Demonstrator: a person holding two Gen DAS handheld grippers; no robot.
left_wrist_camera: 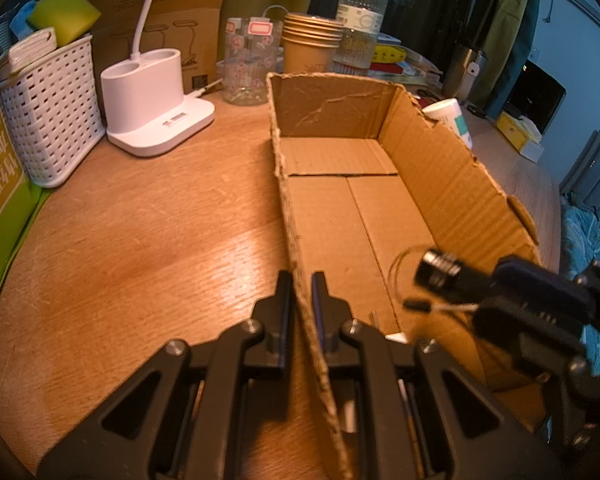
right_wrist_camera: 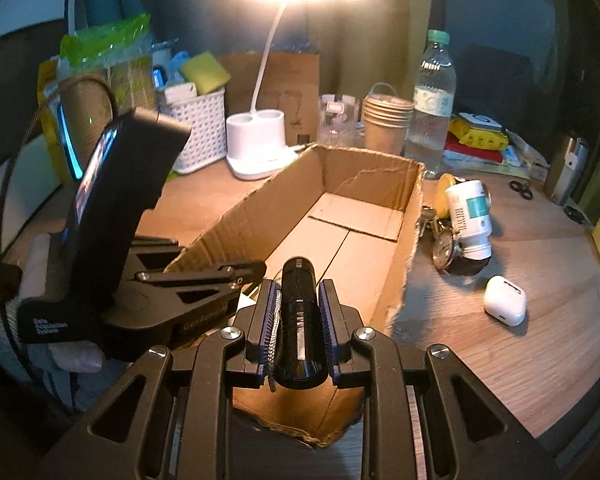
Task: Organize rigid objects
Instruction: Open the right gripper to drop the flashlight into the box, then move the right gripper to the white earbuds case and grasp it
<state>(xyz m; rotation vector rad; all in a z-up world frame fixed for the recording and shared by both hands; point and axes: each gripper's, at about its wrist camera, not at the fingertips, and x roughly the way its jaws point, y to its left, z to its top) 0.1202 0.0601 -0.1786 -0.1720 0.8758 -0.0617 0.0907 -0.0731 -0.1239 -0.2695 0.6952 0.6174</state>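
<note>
left tool (left_wrist_camera: 302, 276): I've got it pressed together on the left wall of the cardboard box (left_wrist_camera: 456, 168), one finger outside, one inside, at the box's near end.
right tool (right_wrist_camera: 299, 284): pinching a black flashlight (right_wrist_camera: 298, 320) lengthwise between the pads; a grey cord is caught along the left pad.
flashlight position: held above the box's near end, lens pointing toward the far wall, not touching the floor of the box that I can see.
box: open top, on the wooden worktop (left_wrist_camera: 148, 232), long axis running away from me.
right of box: white pill bottle (right_wrist_camera: 470, 216) lying on its side, keys (right_wrist_camera: 444, 240) beside it, white earbud case (right_wrist_camera: 505, 300) nearer.
far edge: lit white lamp base (right_wrist_camera: 256, 144), paper cup stack (right_wrist_camera: 386, 122), water bottle (right_wrist_camera: 434, 100), white basket (right_wrist_camera: 204, 132).
</note>
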